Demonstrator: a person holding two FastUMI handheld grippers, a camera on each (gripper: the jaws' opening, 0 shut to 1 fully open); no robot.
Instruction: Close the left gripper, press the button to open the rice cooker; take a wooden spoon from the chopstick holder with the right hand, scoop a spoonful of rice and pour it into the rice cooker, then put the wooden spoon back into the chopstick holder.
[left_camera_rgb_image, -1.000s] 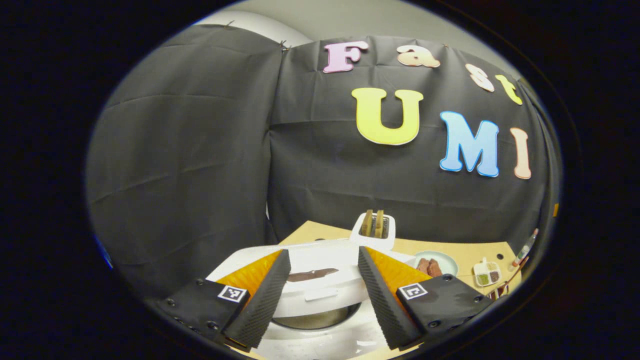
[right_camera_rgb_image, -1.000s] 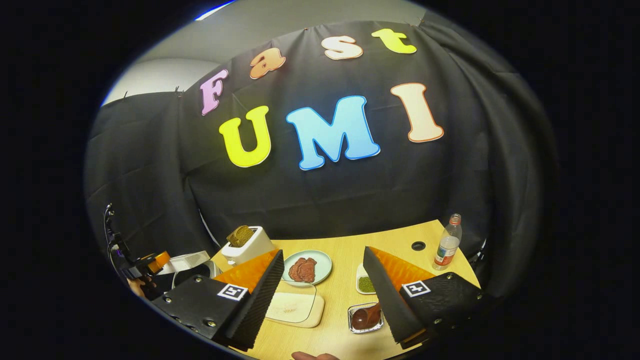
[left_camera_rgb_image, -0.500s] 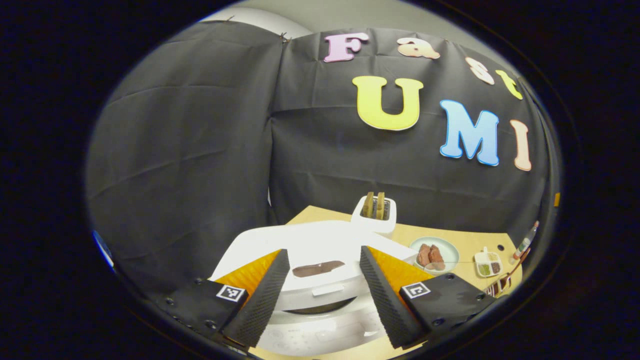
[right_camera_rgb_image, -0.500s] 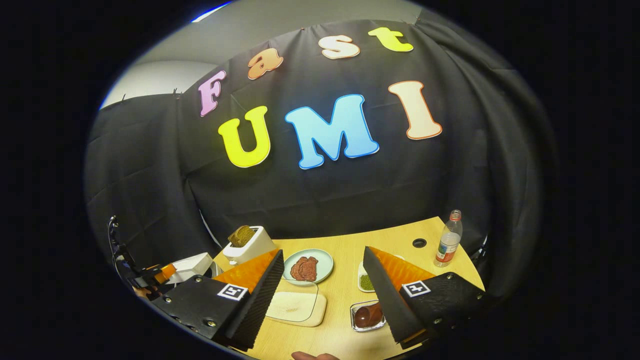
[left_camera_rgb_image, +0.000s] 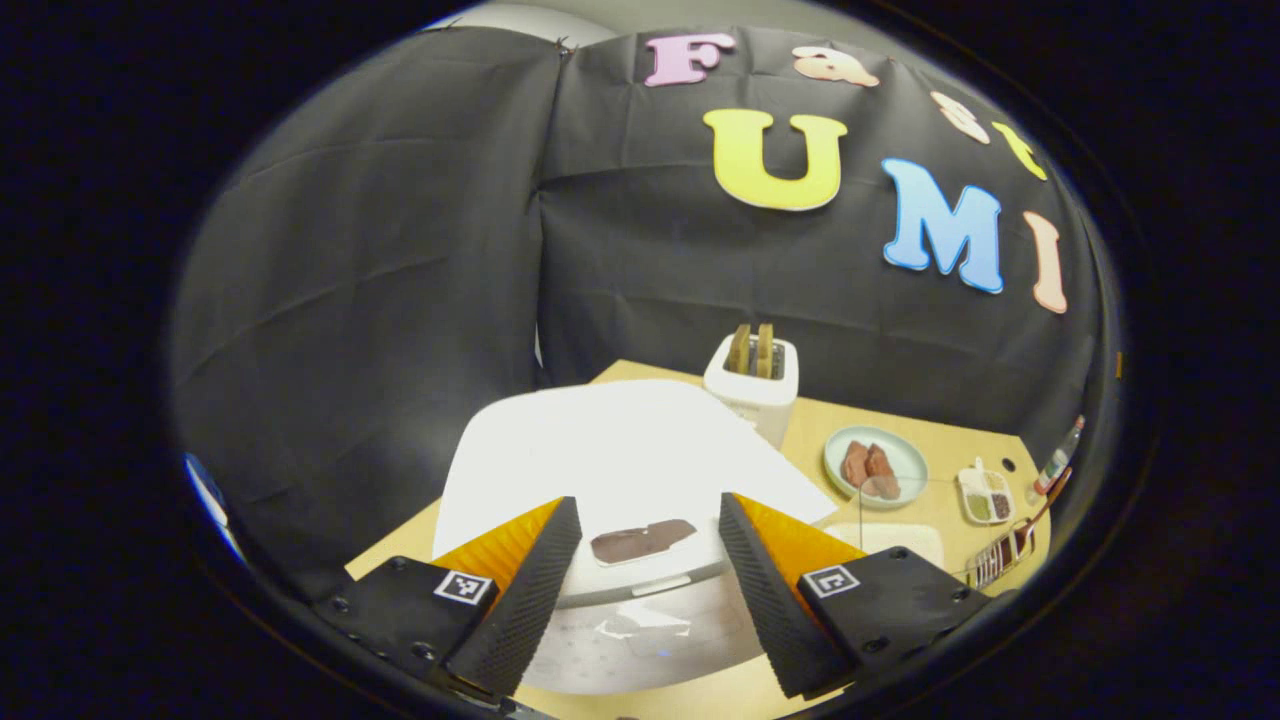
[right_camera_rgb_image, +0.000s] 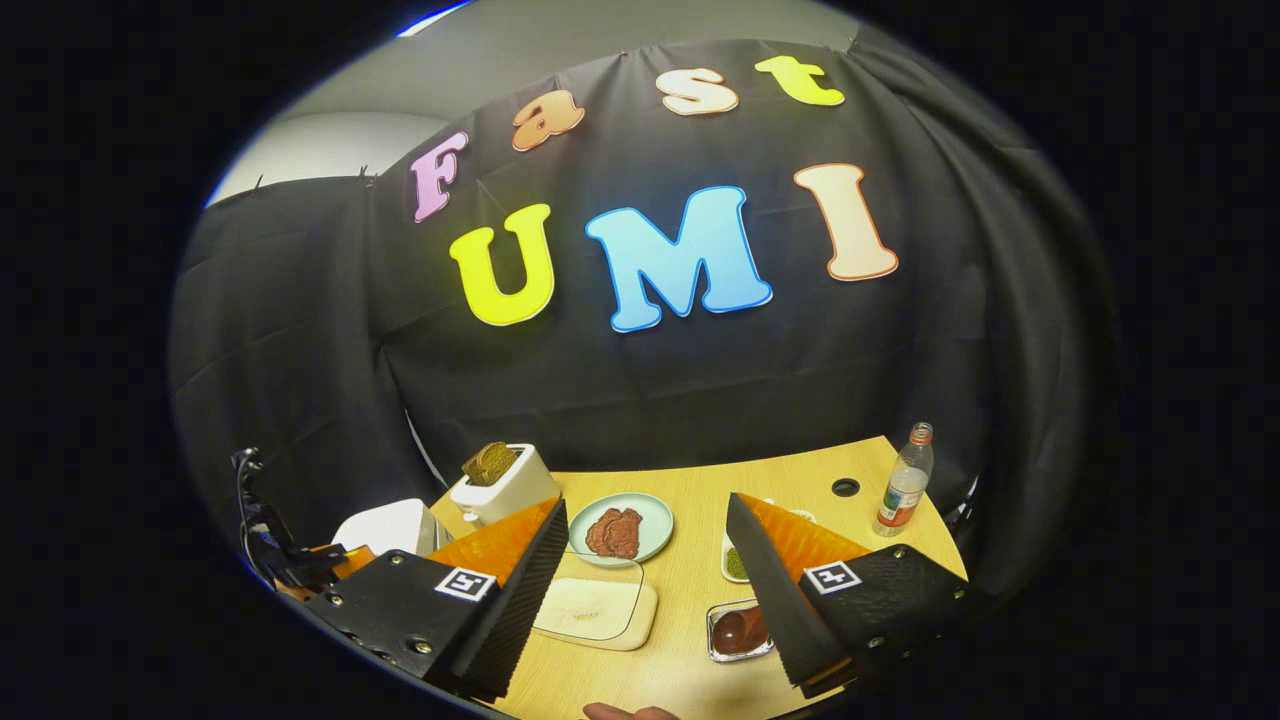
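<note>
- Hovering spread wide, the left gripper (left_camera_rgb_image: 648, 590) holds nothing; the white rice cooker (left_camera_rgb_image: 610, 470) sits just beyond its fingers, lid down.
- Left gripper view also catches a wire rack (left_camera_rgb_image: 1000, 562) with a long handle sticking out, at the table's (left_camera_rgb_image: 890, 425) far right edge.
- Right gripper (right_camera_rgb_image: 650, 595) gapes too, empty, above a lidded tray (right_camera_rgb_image: 596, 608).
- Right gripper view adds a bottle (right_camera_rgb_image: 902, 492) and a toaster (right_camera_rgb_image: 500, 485).

White rice cooker (left_camera_rgb_image: 620, 450) sitting on tan wooden table (right_camera_rgb_image: 690, 590); white toaster (left_camera_rgb_image: 752, 385) holding brown toast; pale green plate (right_camera_rgb_image: 650, 520) carrying reddish-brown meat; clear bottle (right_camera_rgb_image: 903, 490) wearing red-and-white label.
</note>
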